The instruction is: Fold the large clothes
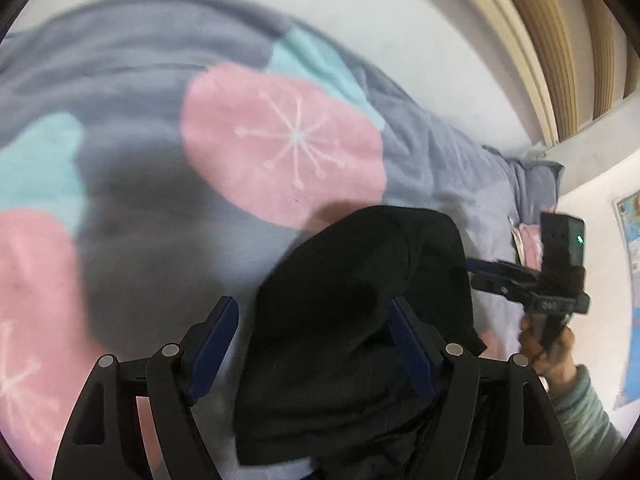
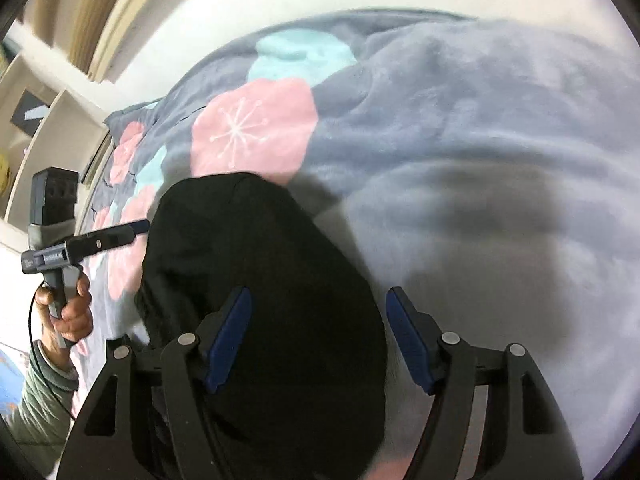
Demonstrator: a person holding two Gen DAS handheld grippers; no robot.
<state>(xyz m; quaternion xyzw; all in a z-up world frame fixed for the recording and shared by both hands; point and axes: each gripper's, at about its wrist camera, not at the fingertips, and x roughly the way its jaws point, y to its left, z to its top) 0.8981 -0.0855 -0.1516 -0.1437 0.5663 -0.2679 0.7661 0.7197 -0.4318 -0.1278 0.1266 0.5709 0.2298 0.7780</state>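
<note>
Black fabric, bunched, on a fleece blanket (image 1: 140, 92) with pink and teal blobs, spread over a bed. Step in hand, judged: laying down or re-gripping a fold of the black garment (image 1: 360, 320).

Left first. Left gripper (image 1: 312, 340) fingers apart, blue pads clear of each other. Garment mostly between them, crowding the right-hand pad, a strip of blanket showing beside the left-hand pad. No visible pinch, though contact at the right-hand pad cannot be ruled out. Motion blur heavy.

Right gripper (image 2: 318, 340) fingers apart too. Garment (image 2: 260, 280) covering the left-hand pad's side and filling much of the gap; right-hand pad over bare blanket (image 2: 480, 120), apart from the cloth.

To do well, probably: flatten the heap first, find one clean edge or corner per side, close only on a single layer, lift both sides evenly, keep cloth taut between grips. Risk: grabbing blanket pile along with the garment.
</note>
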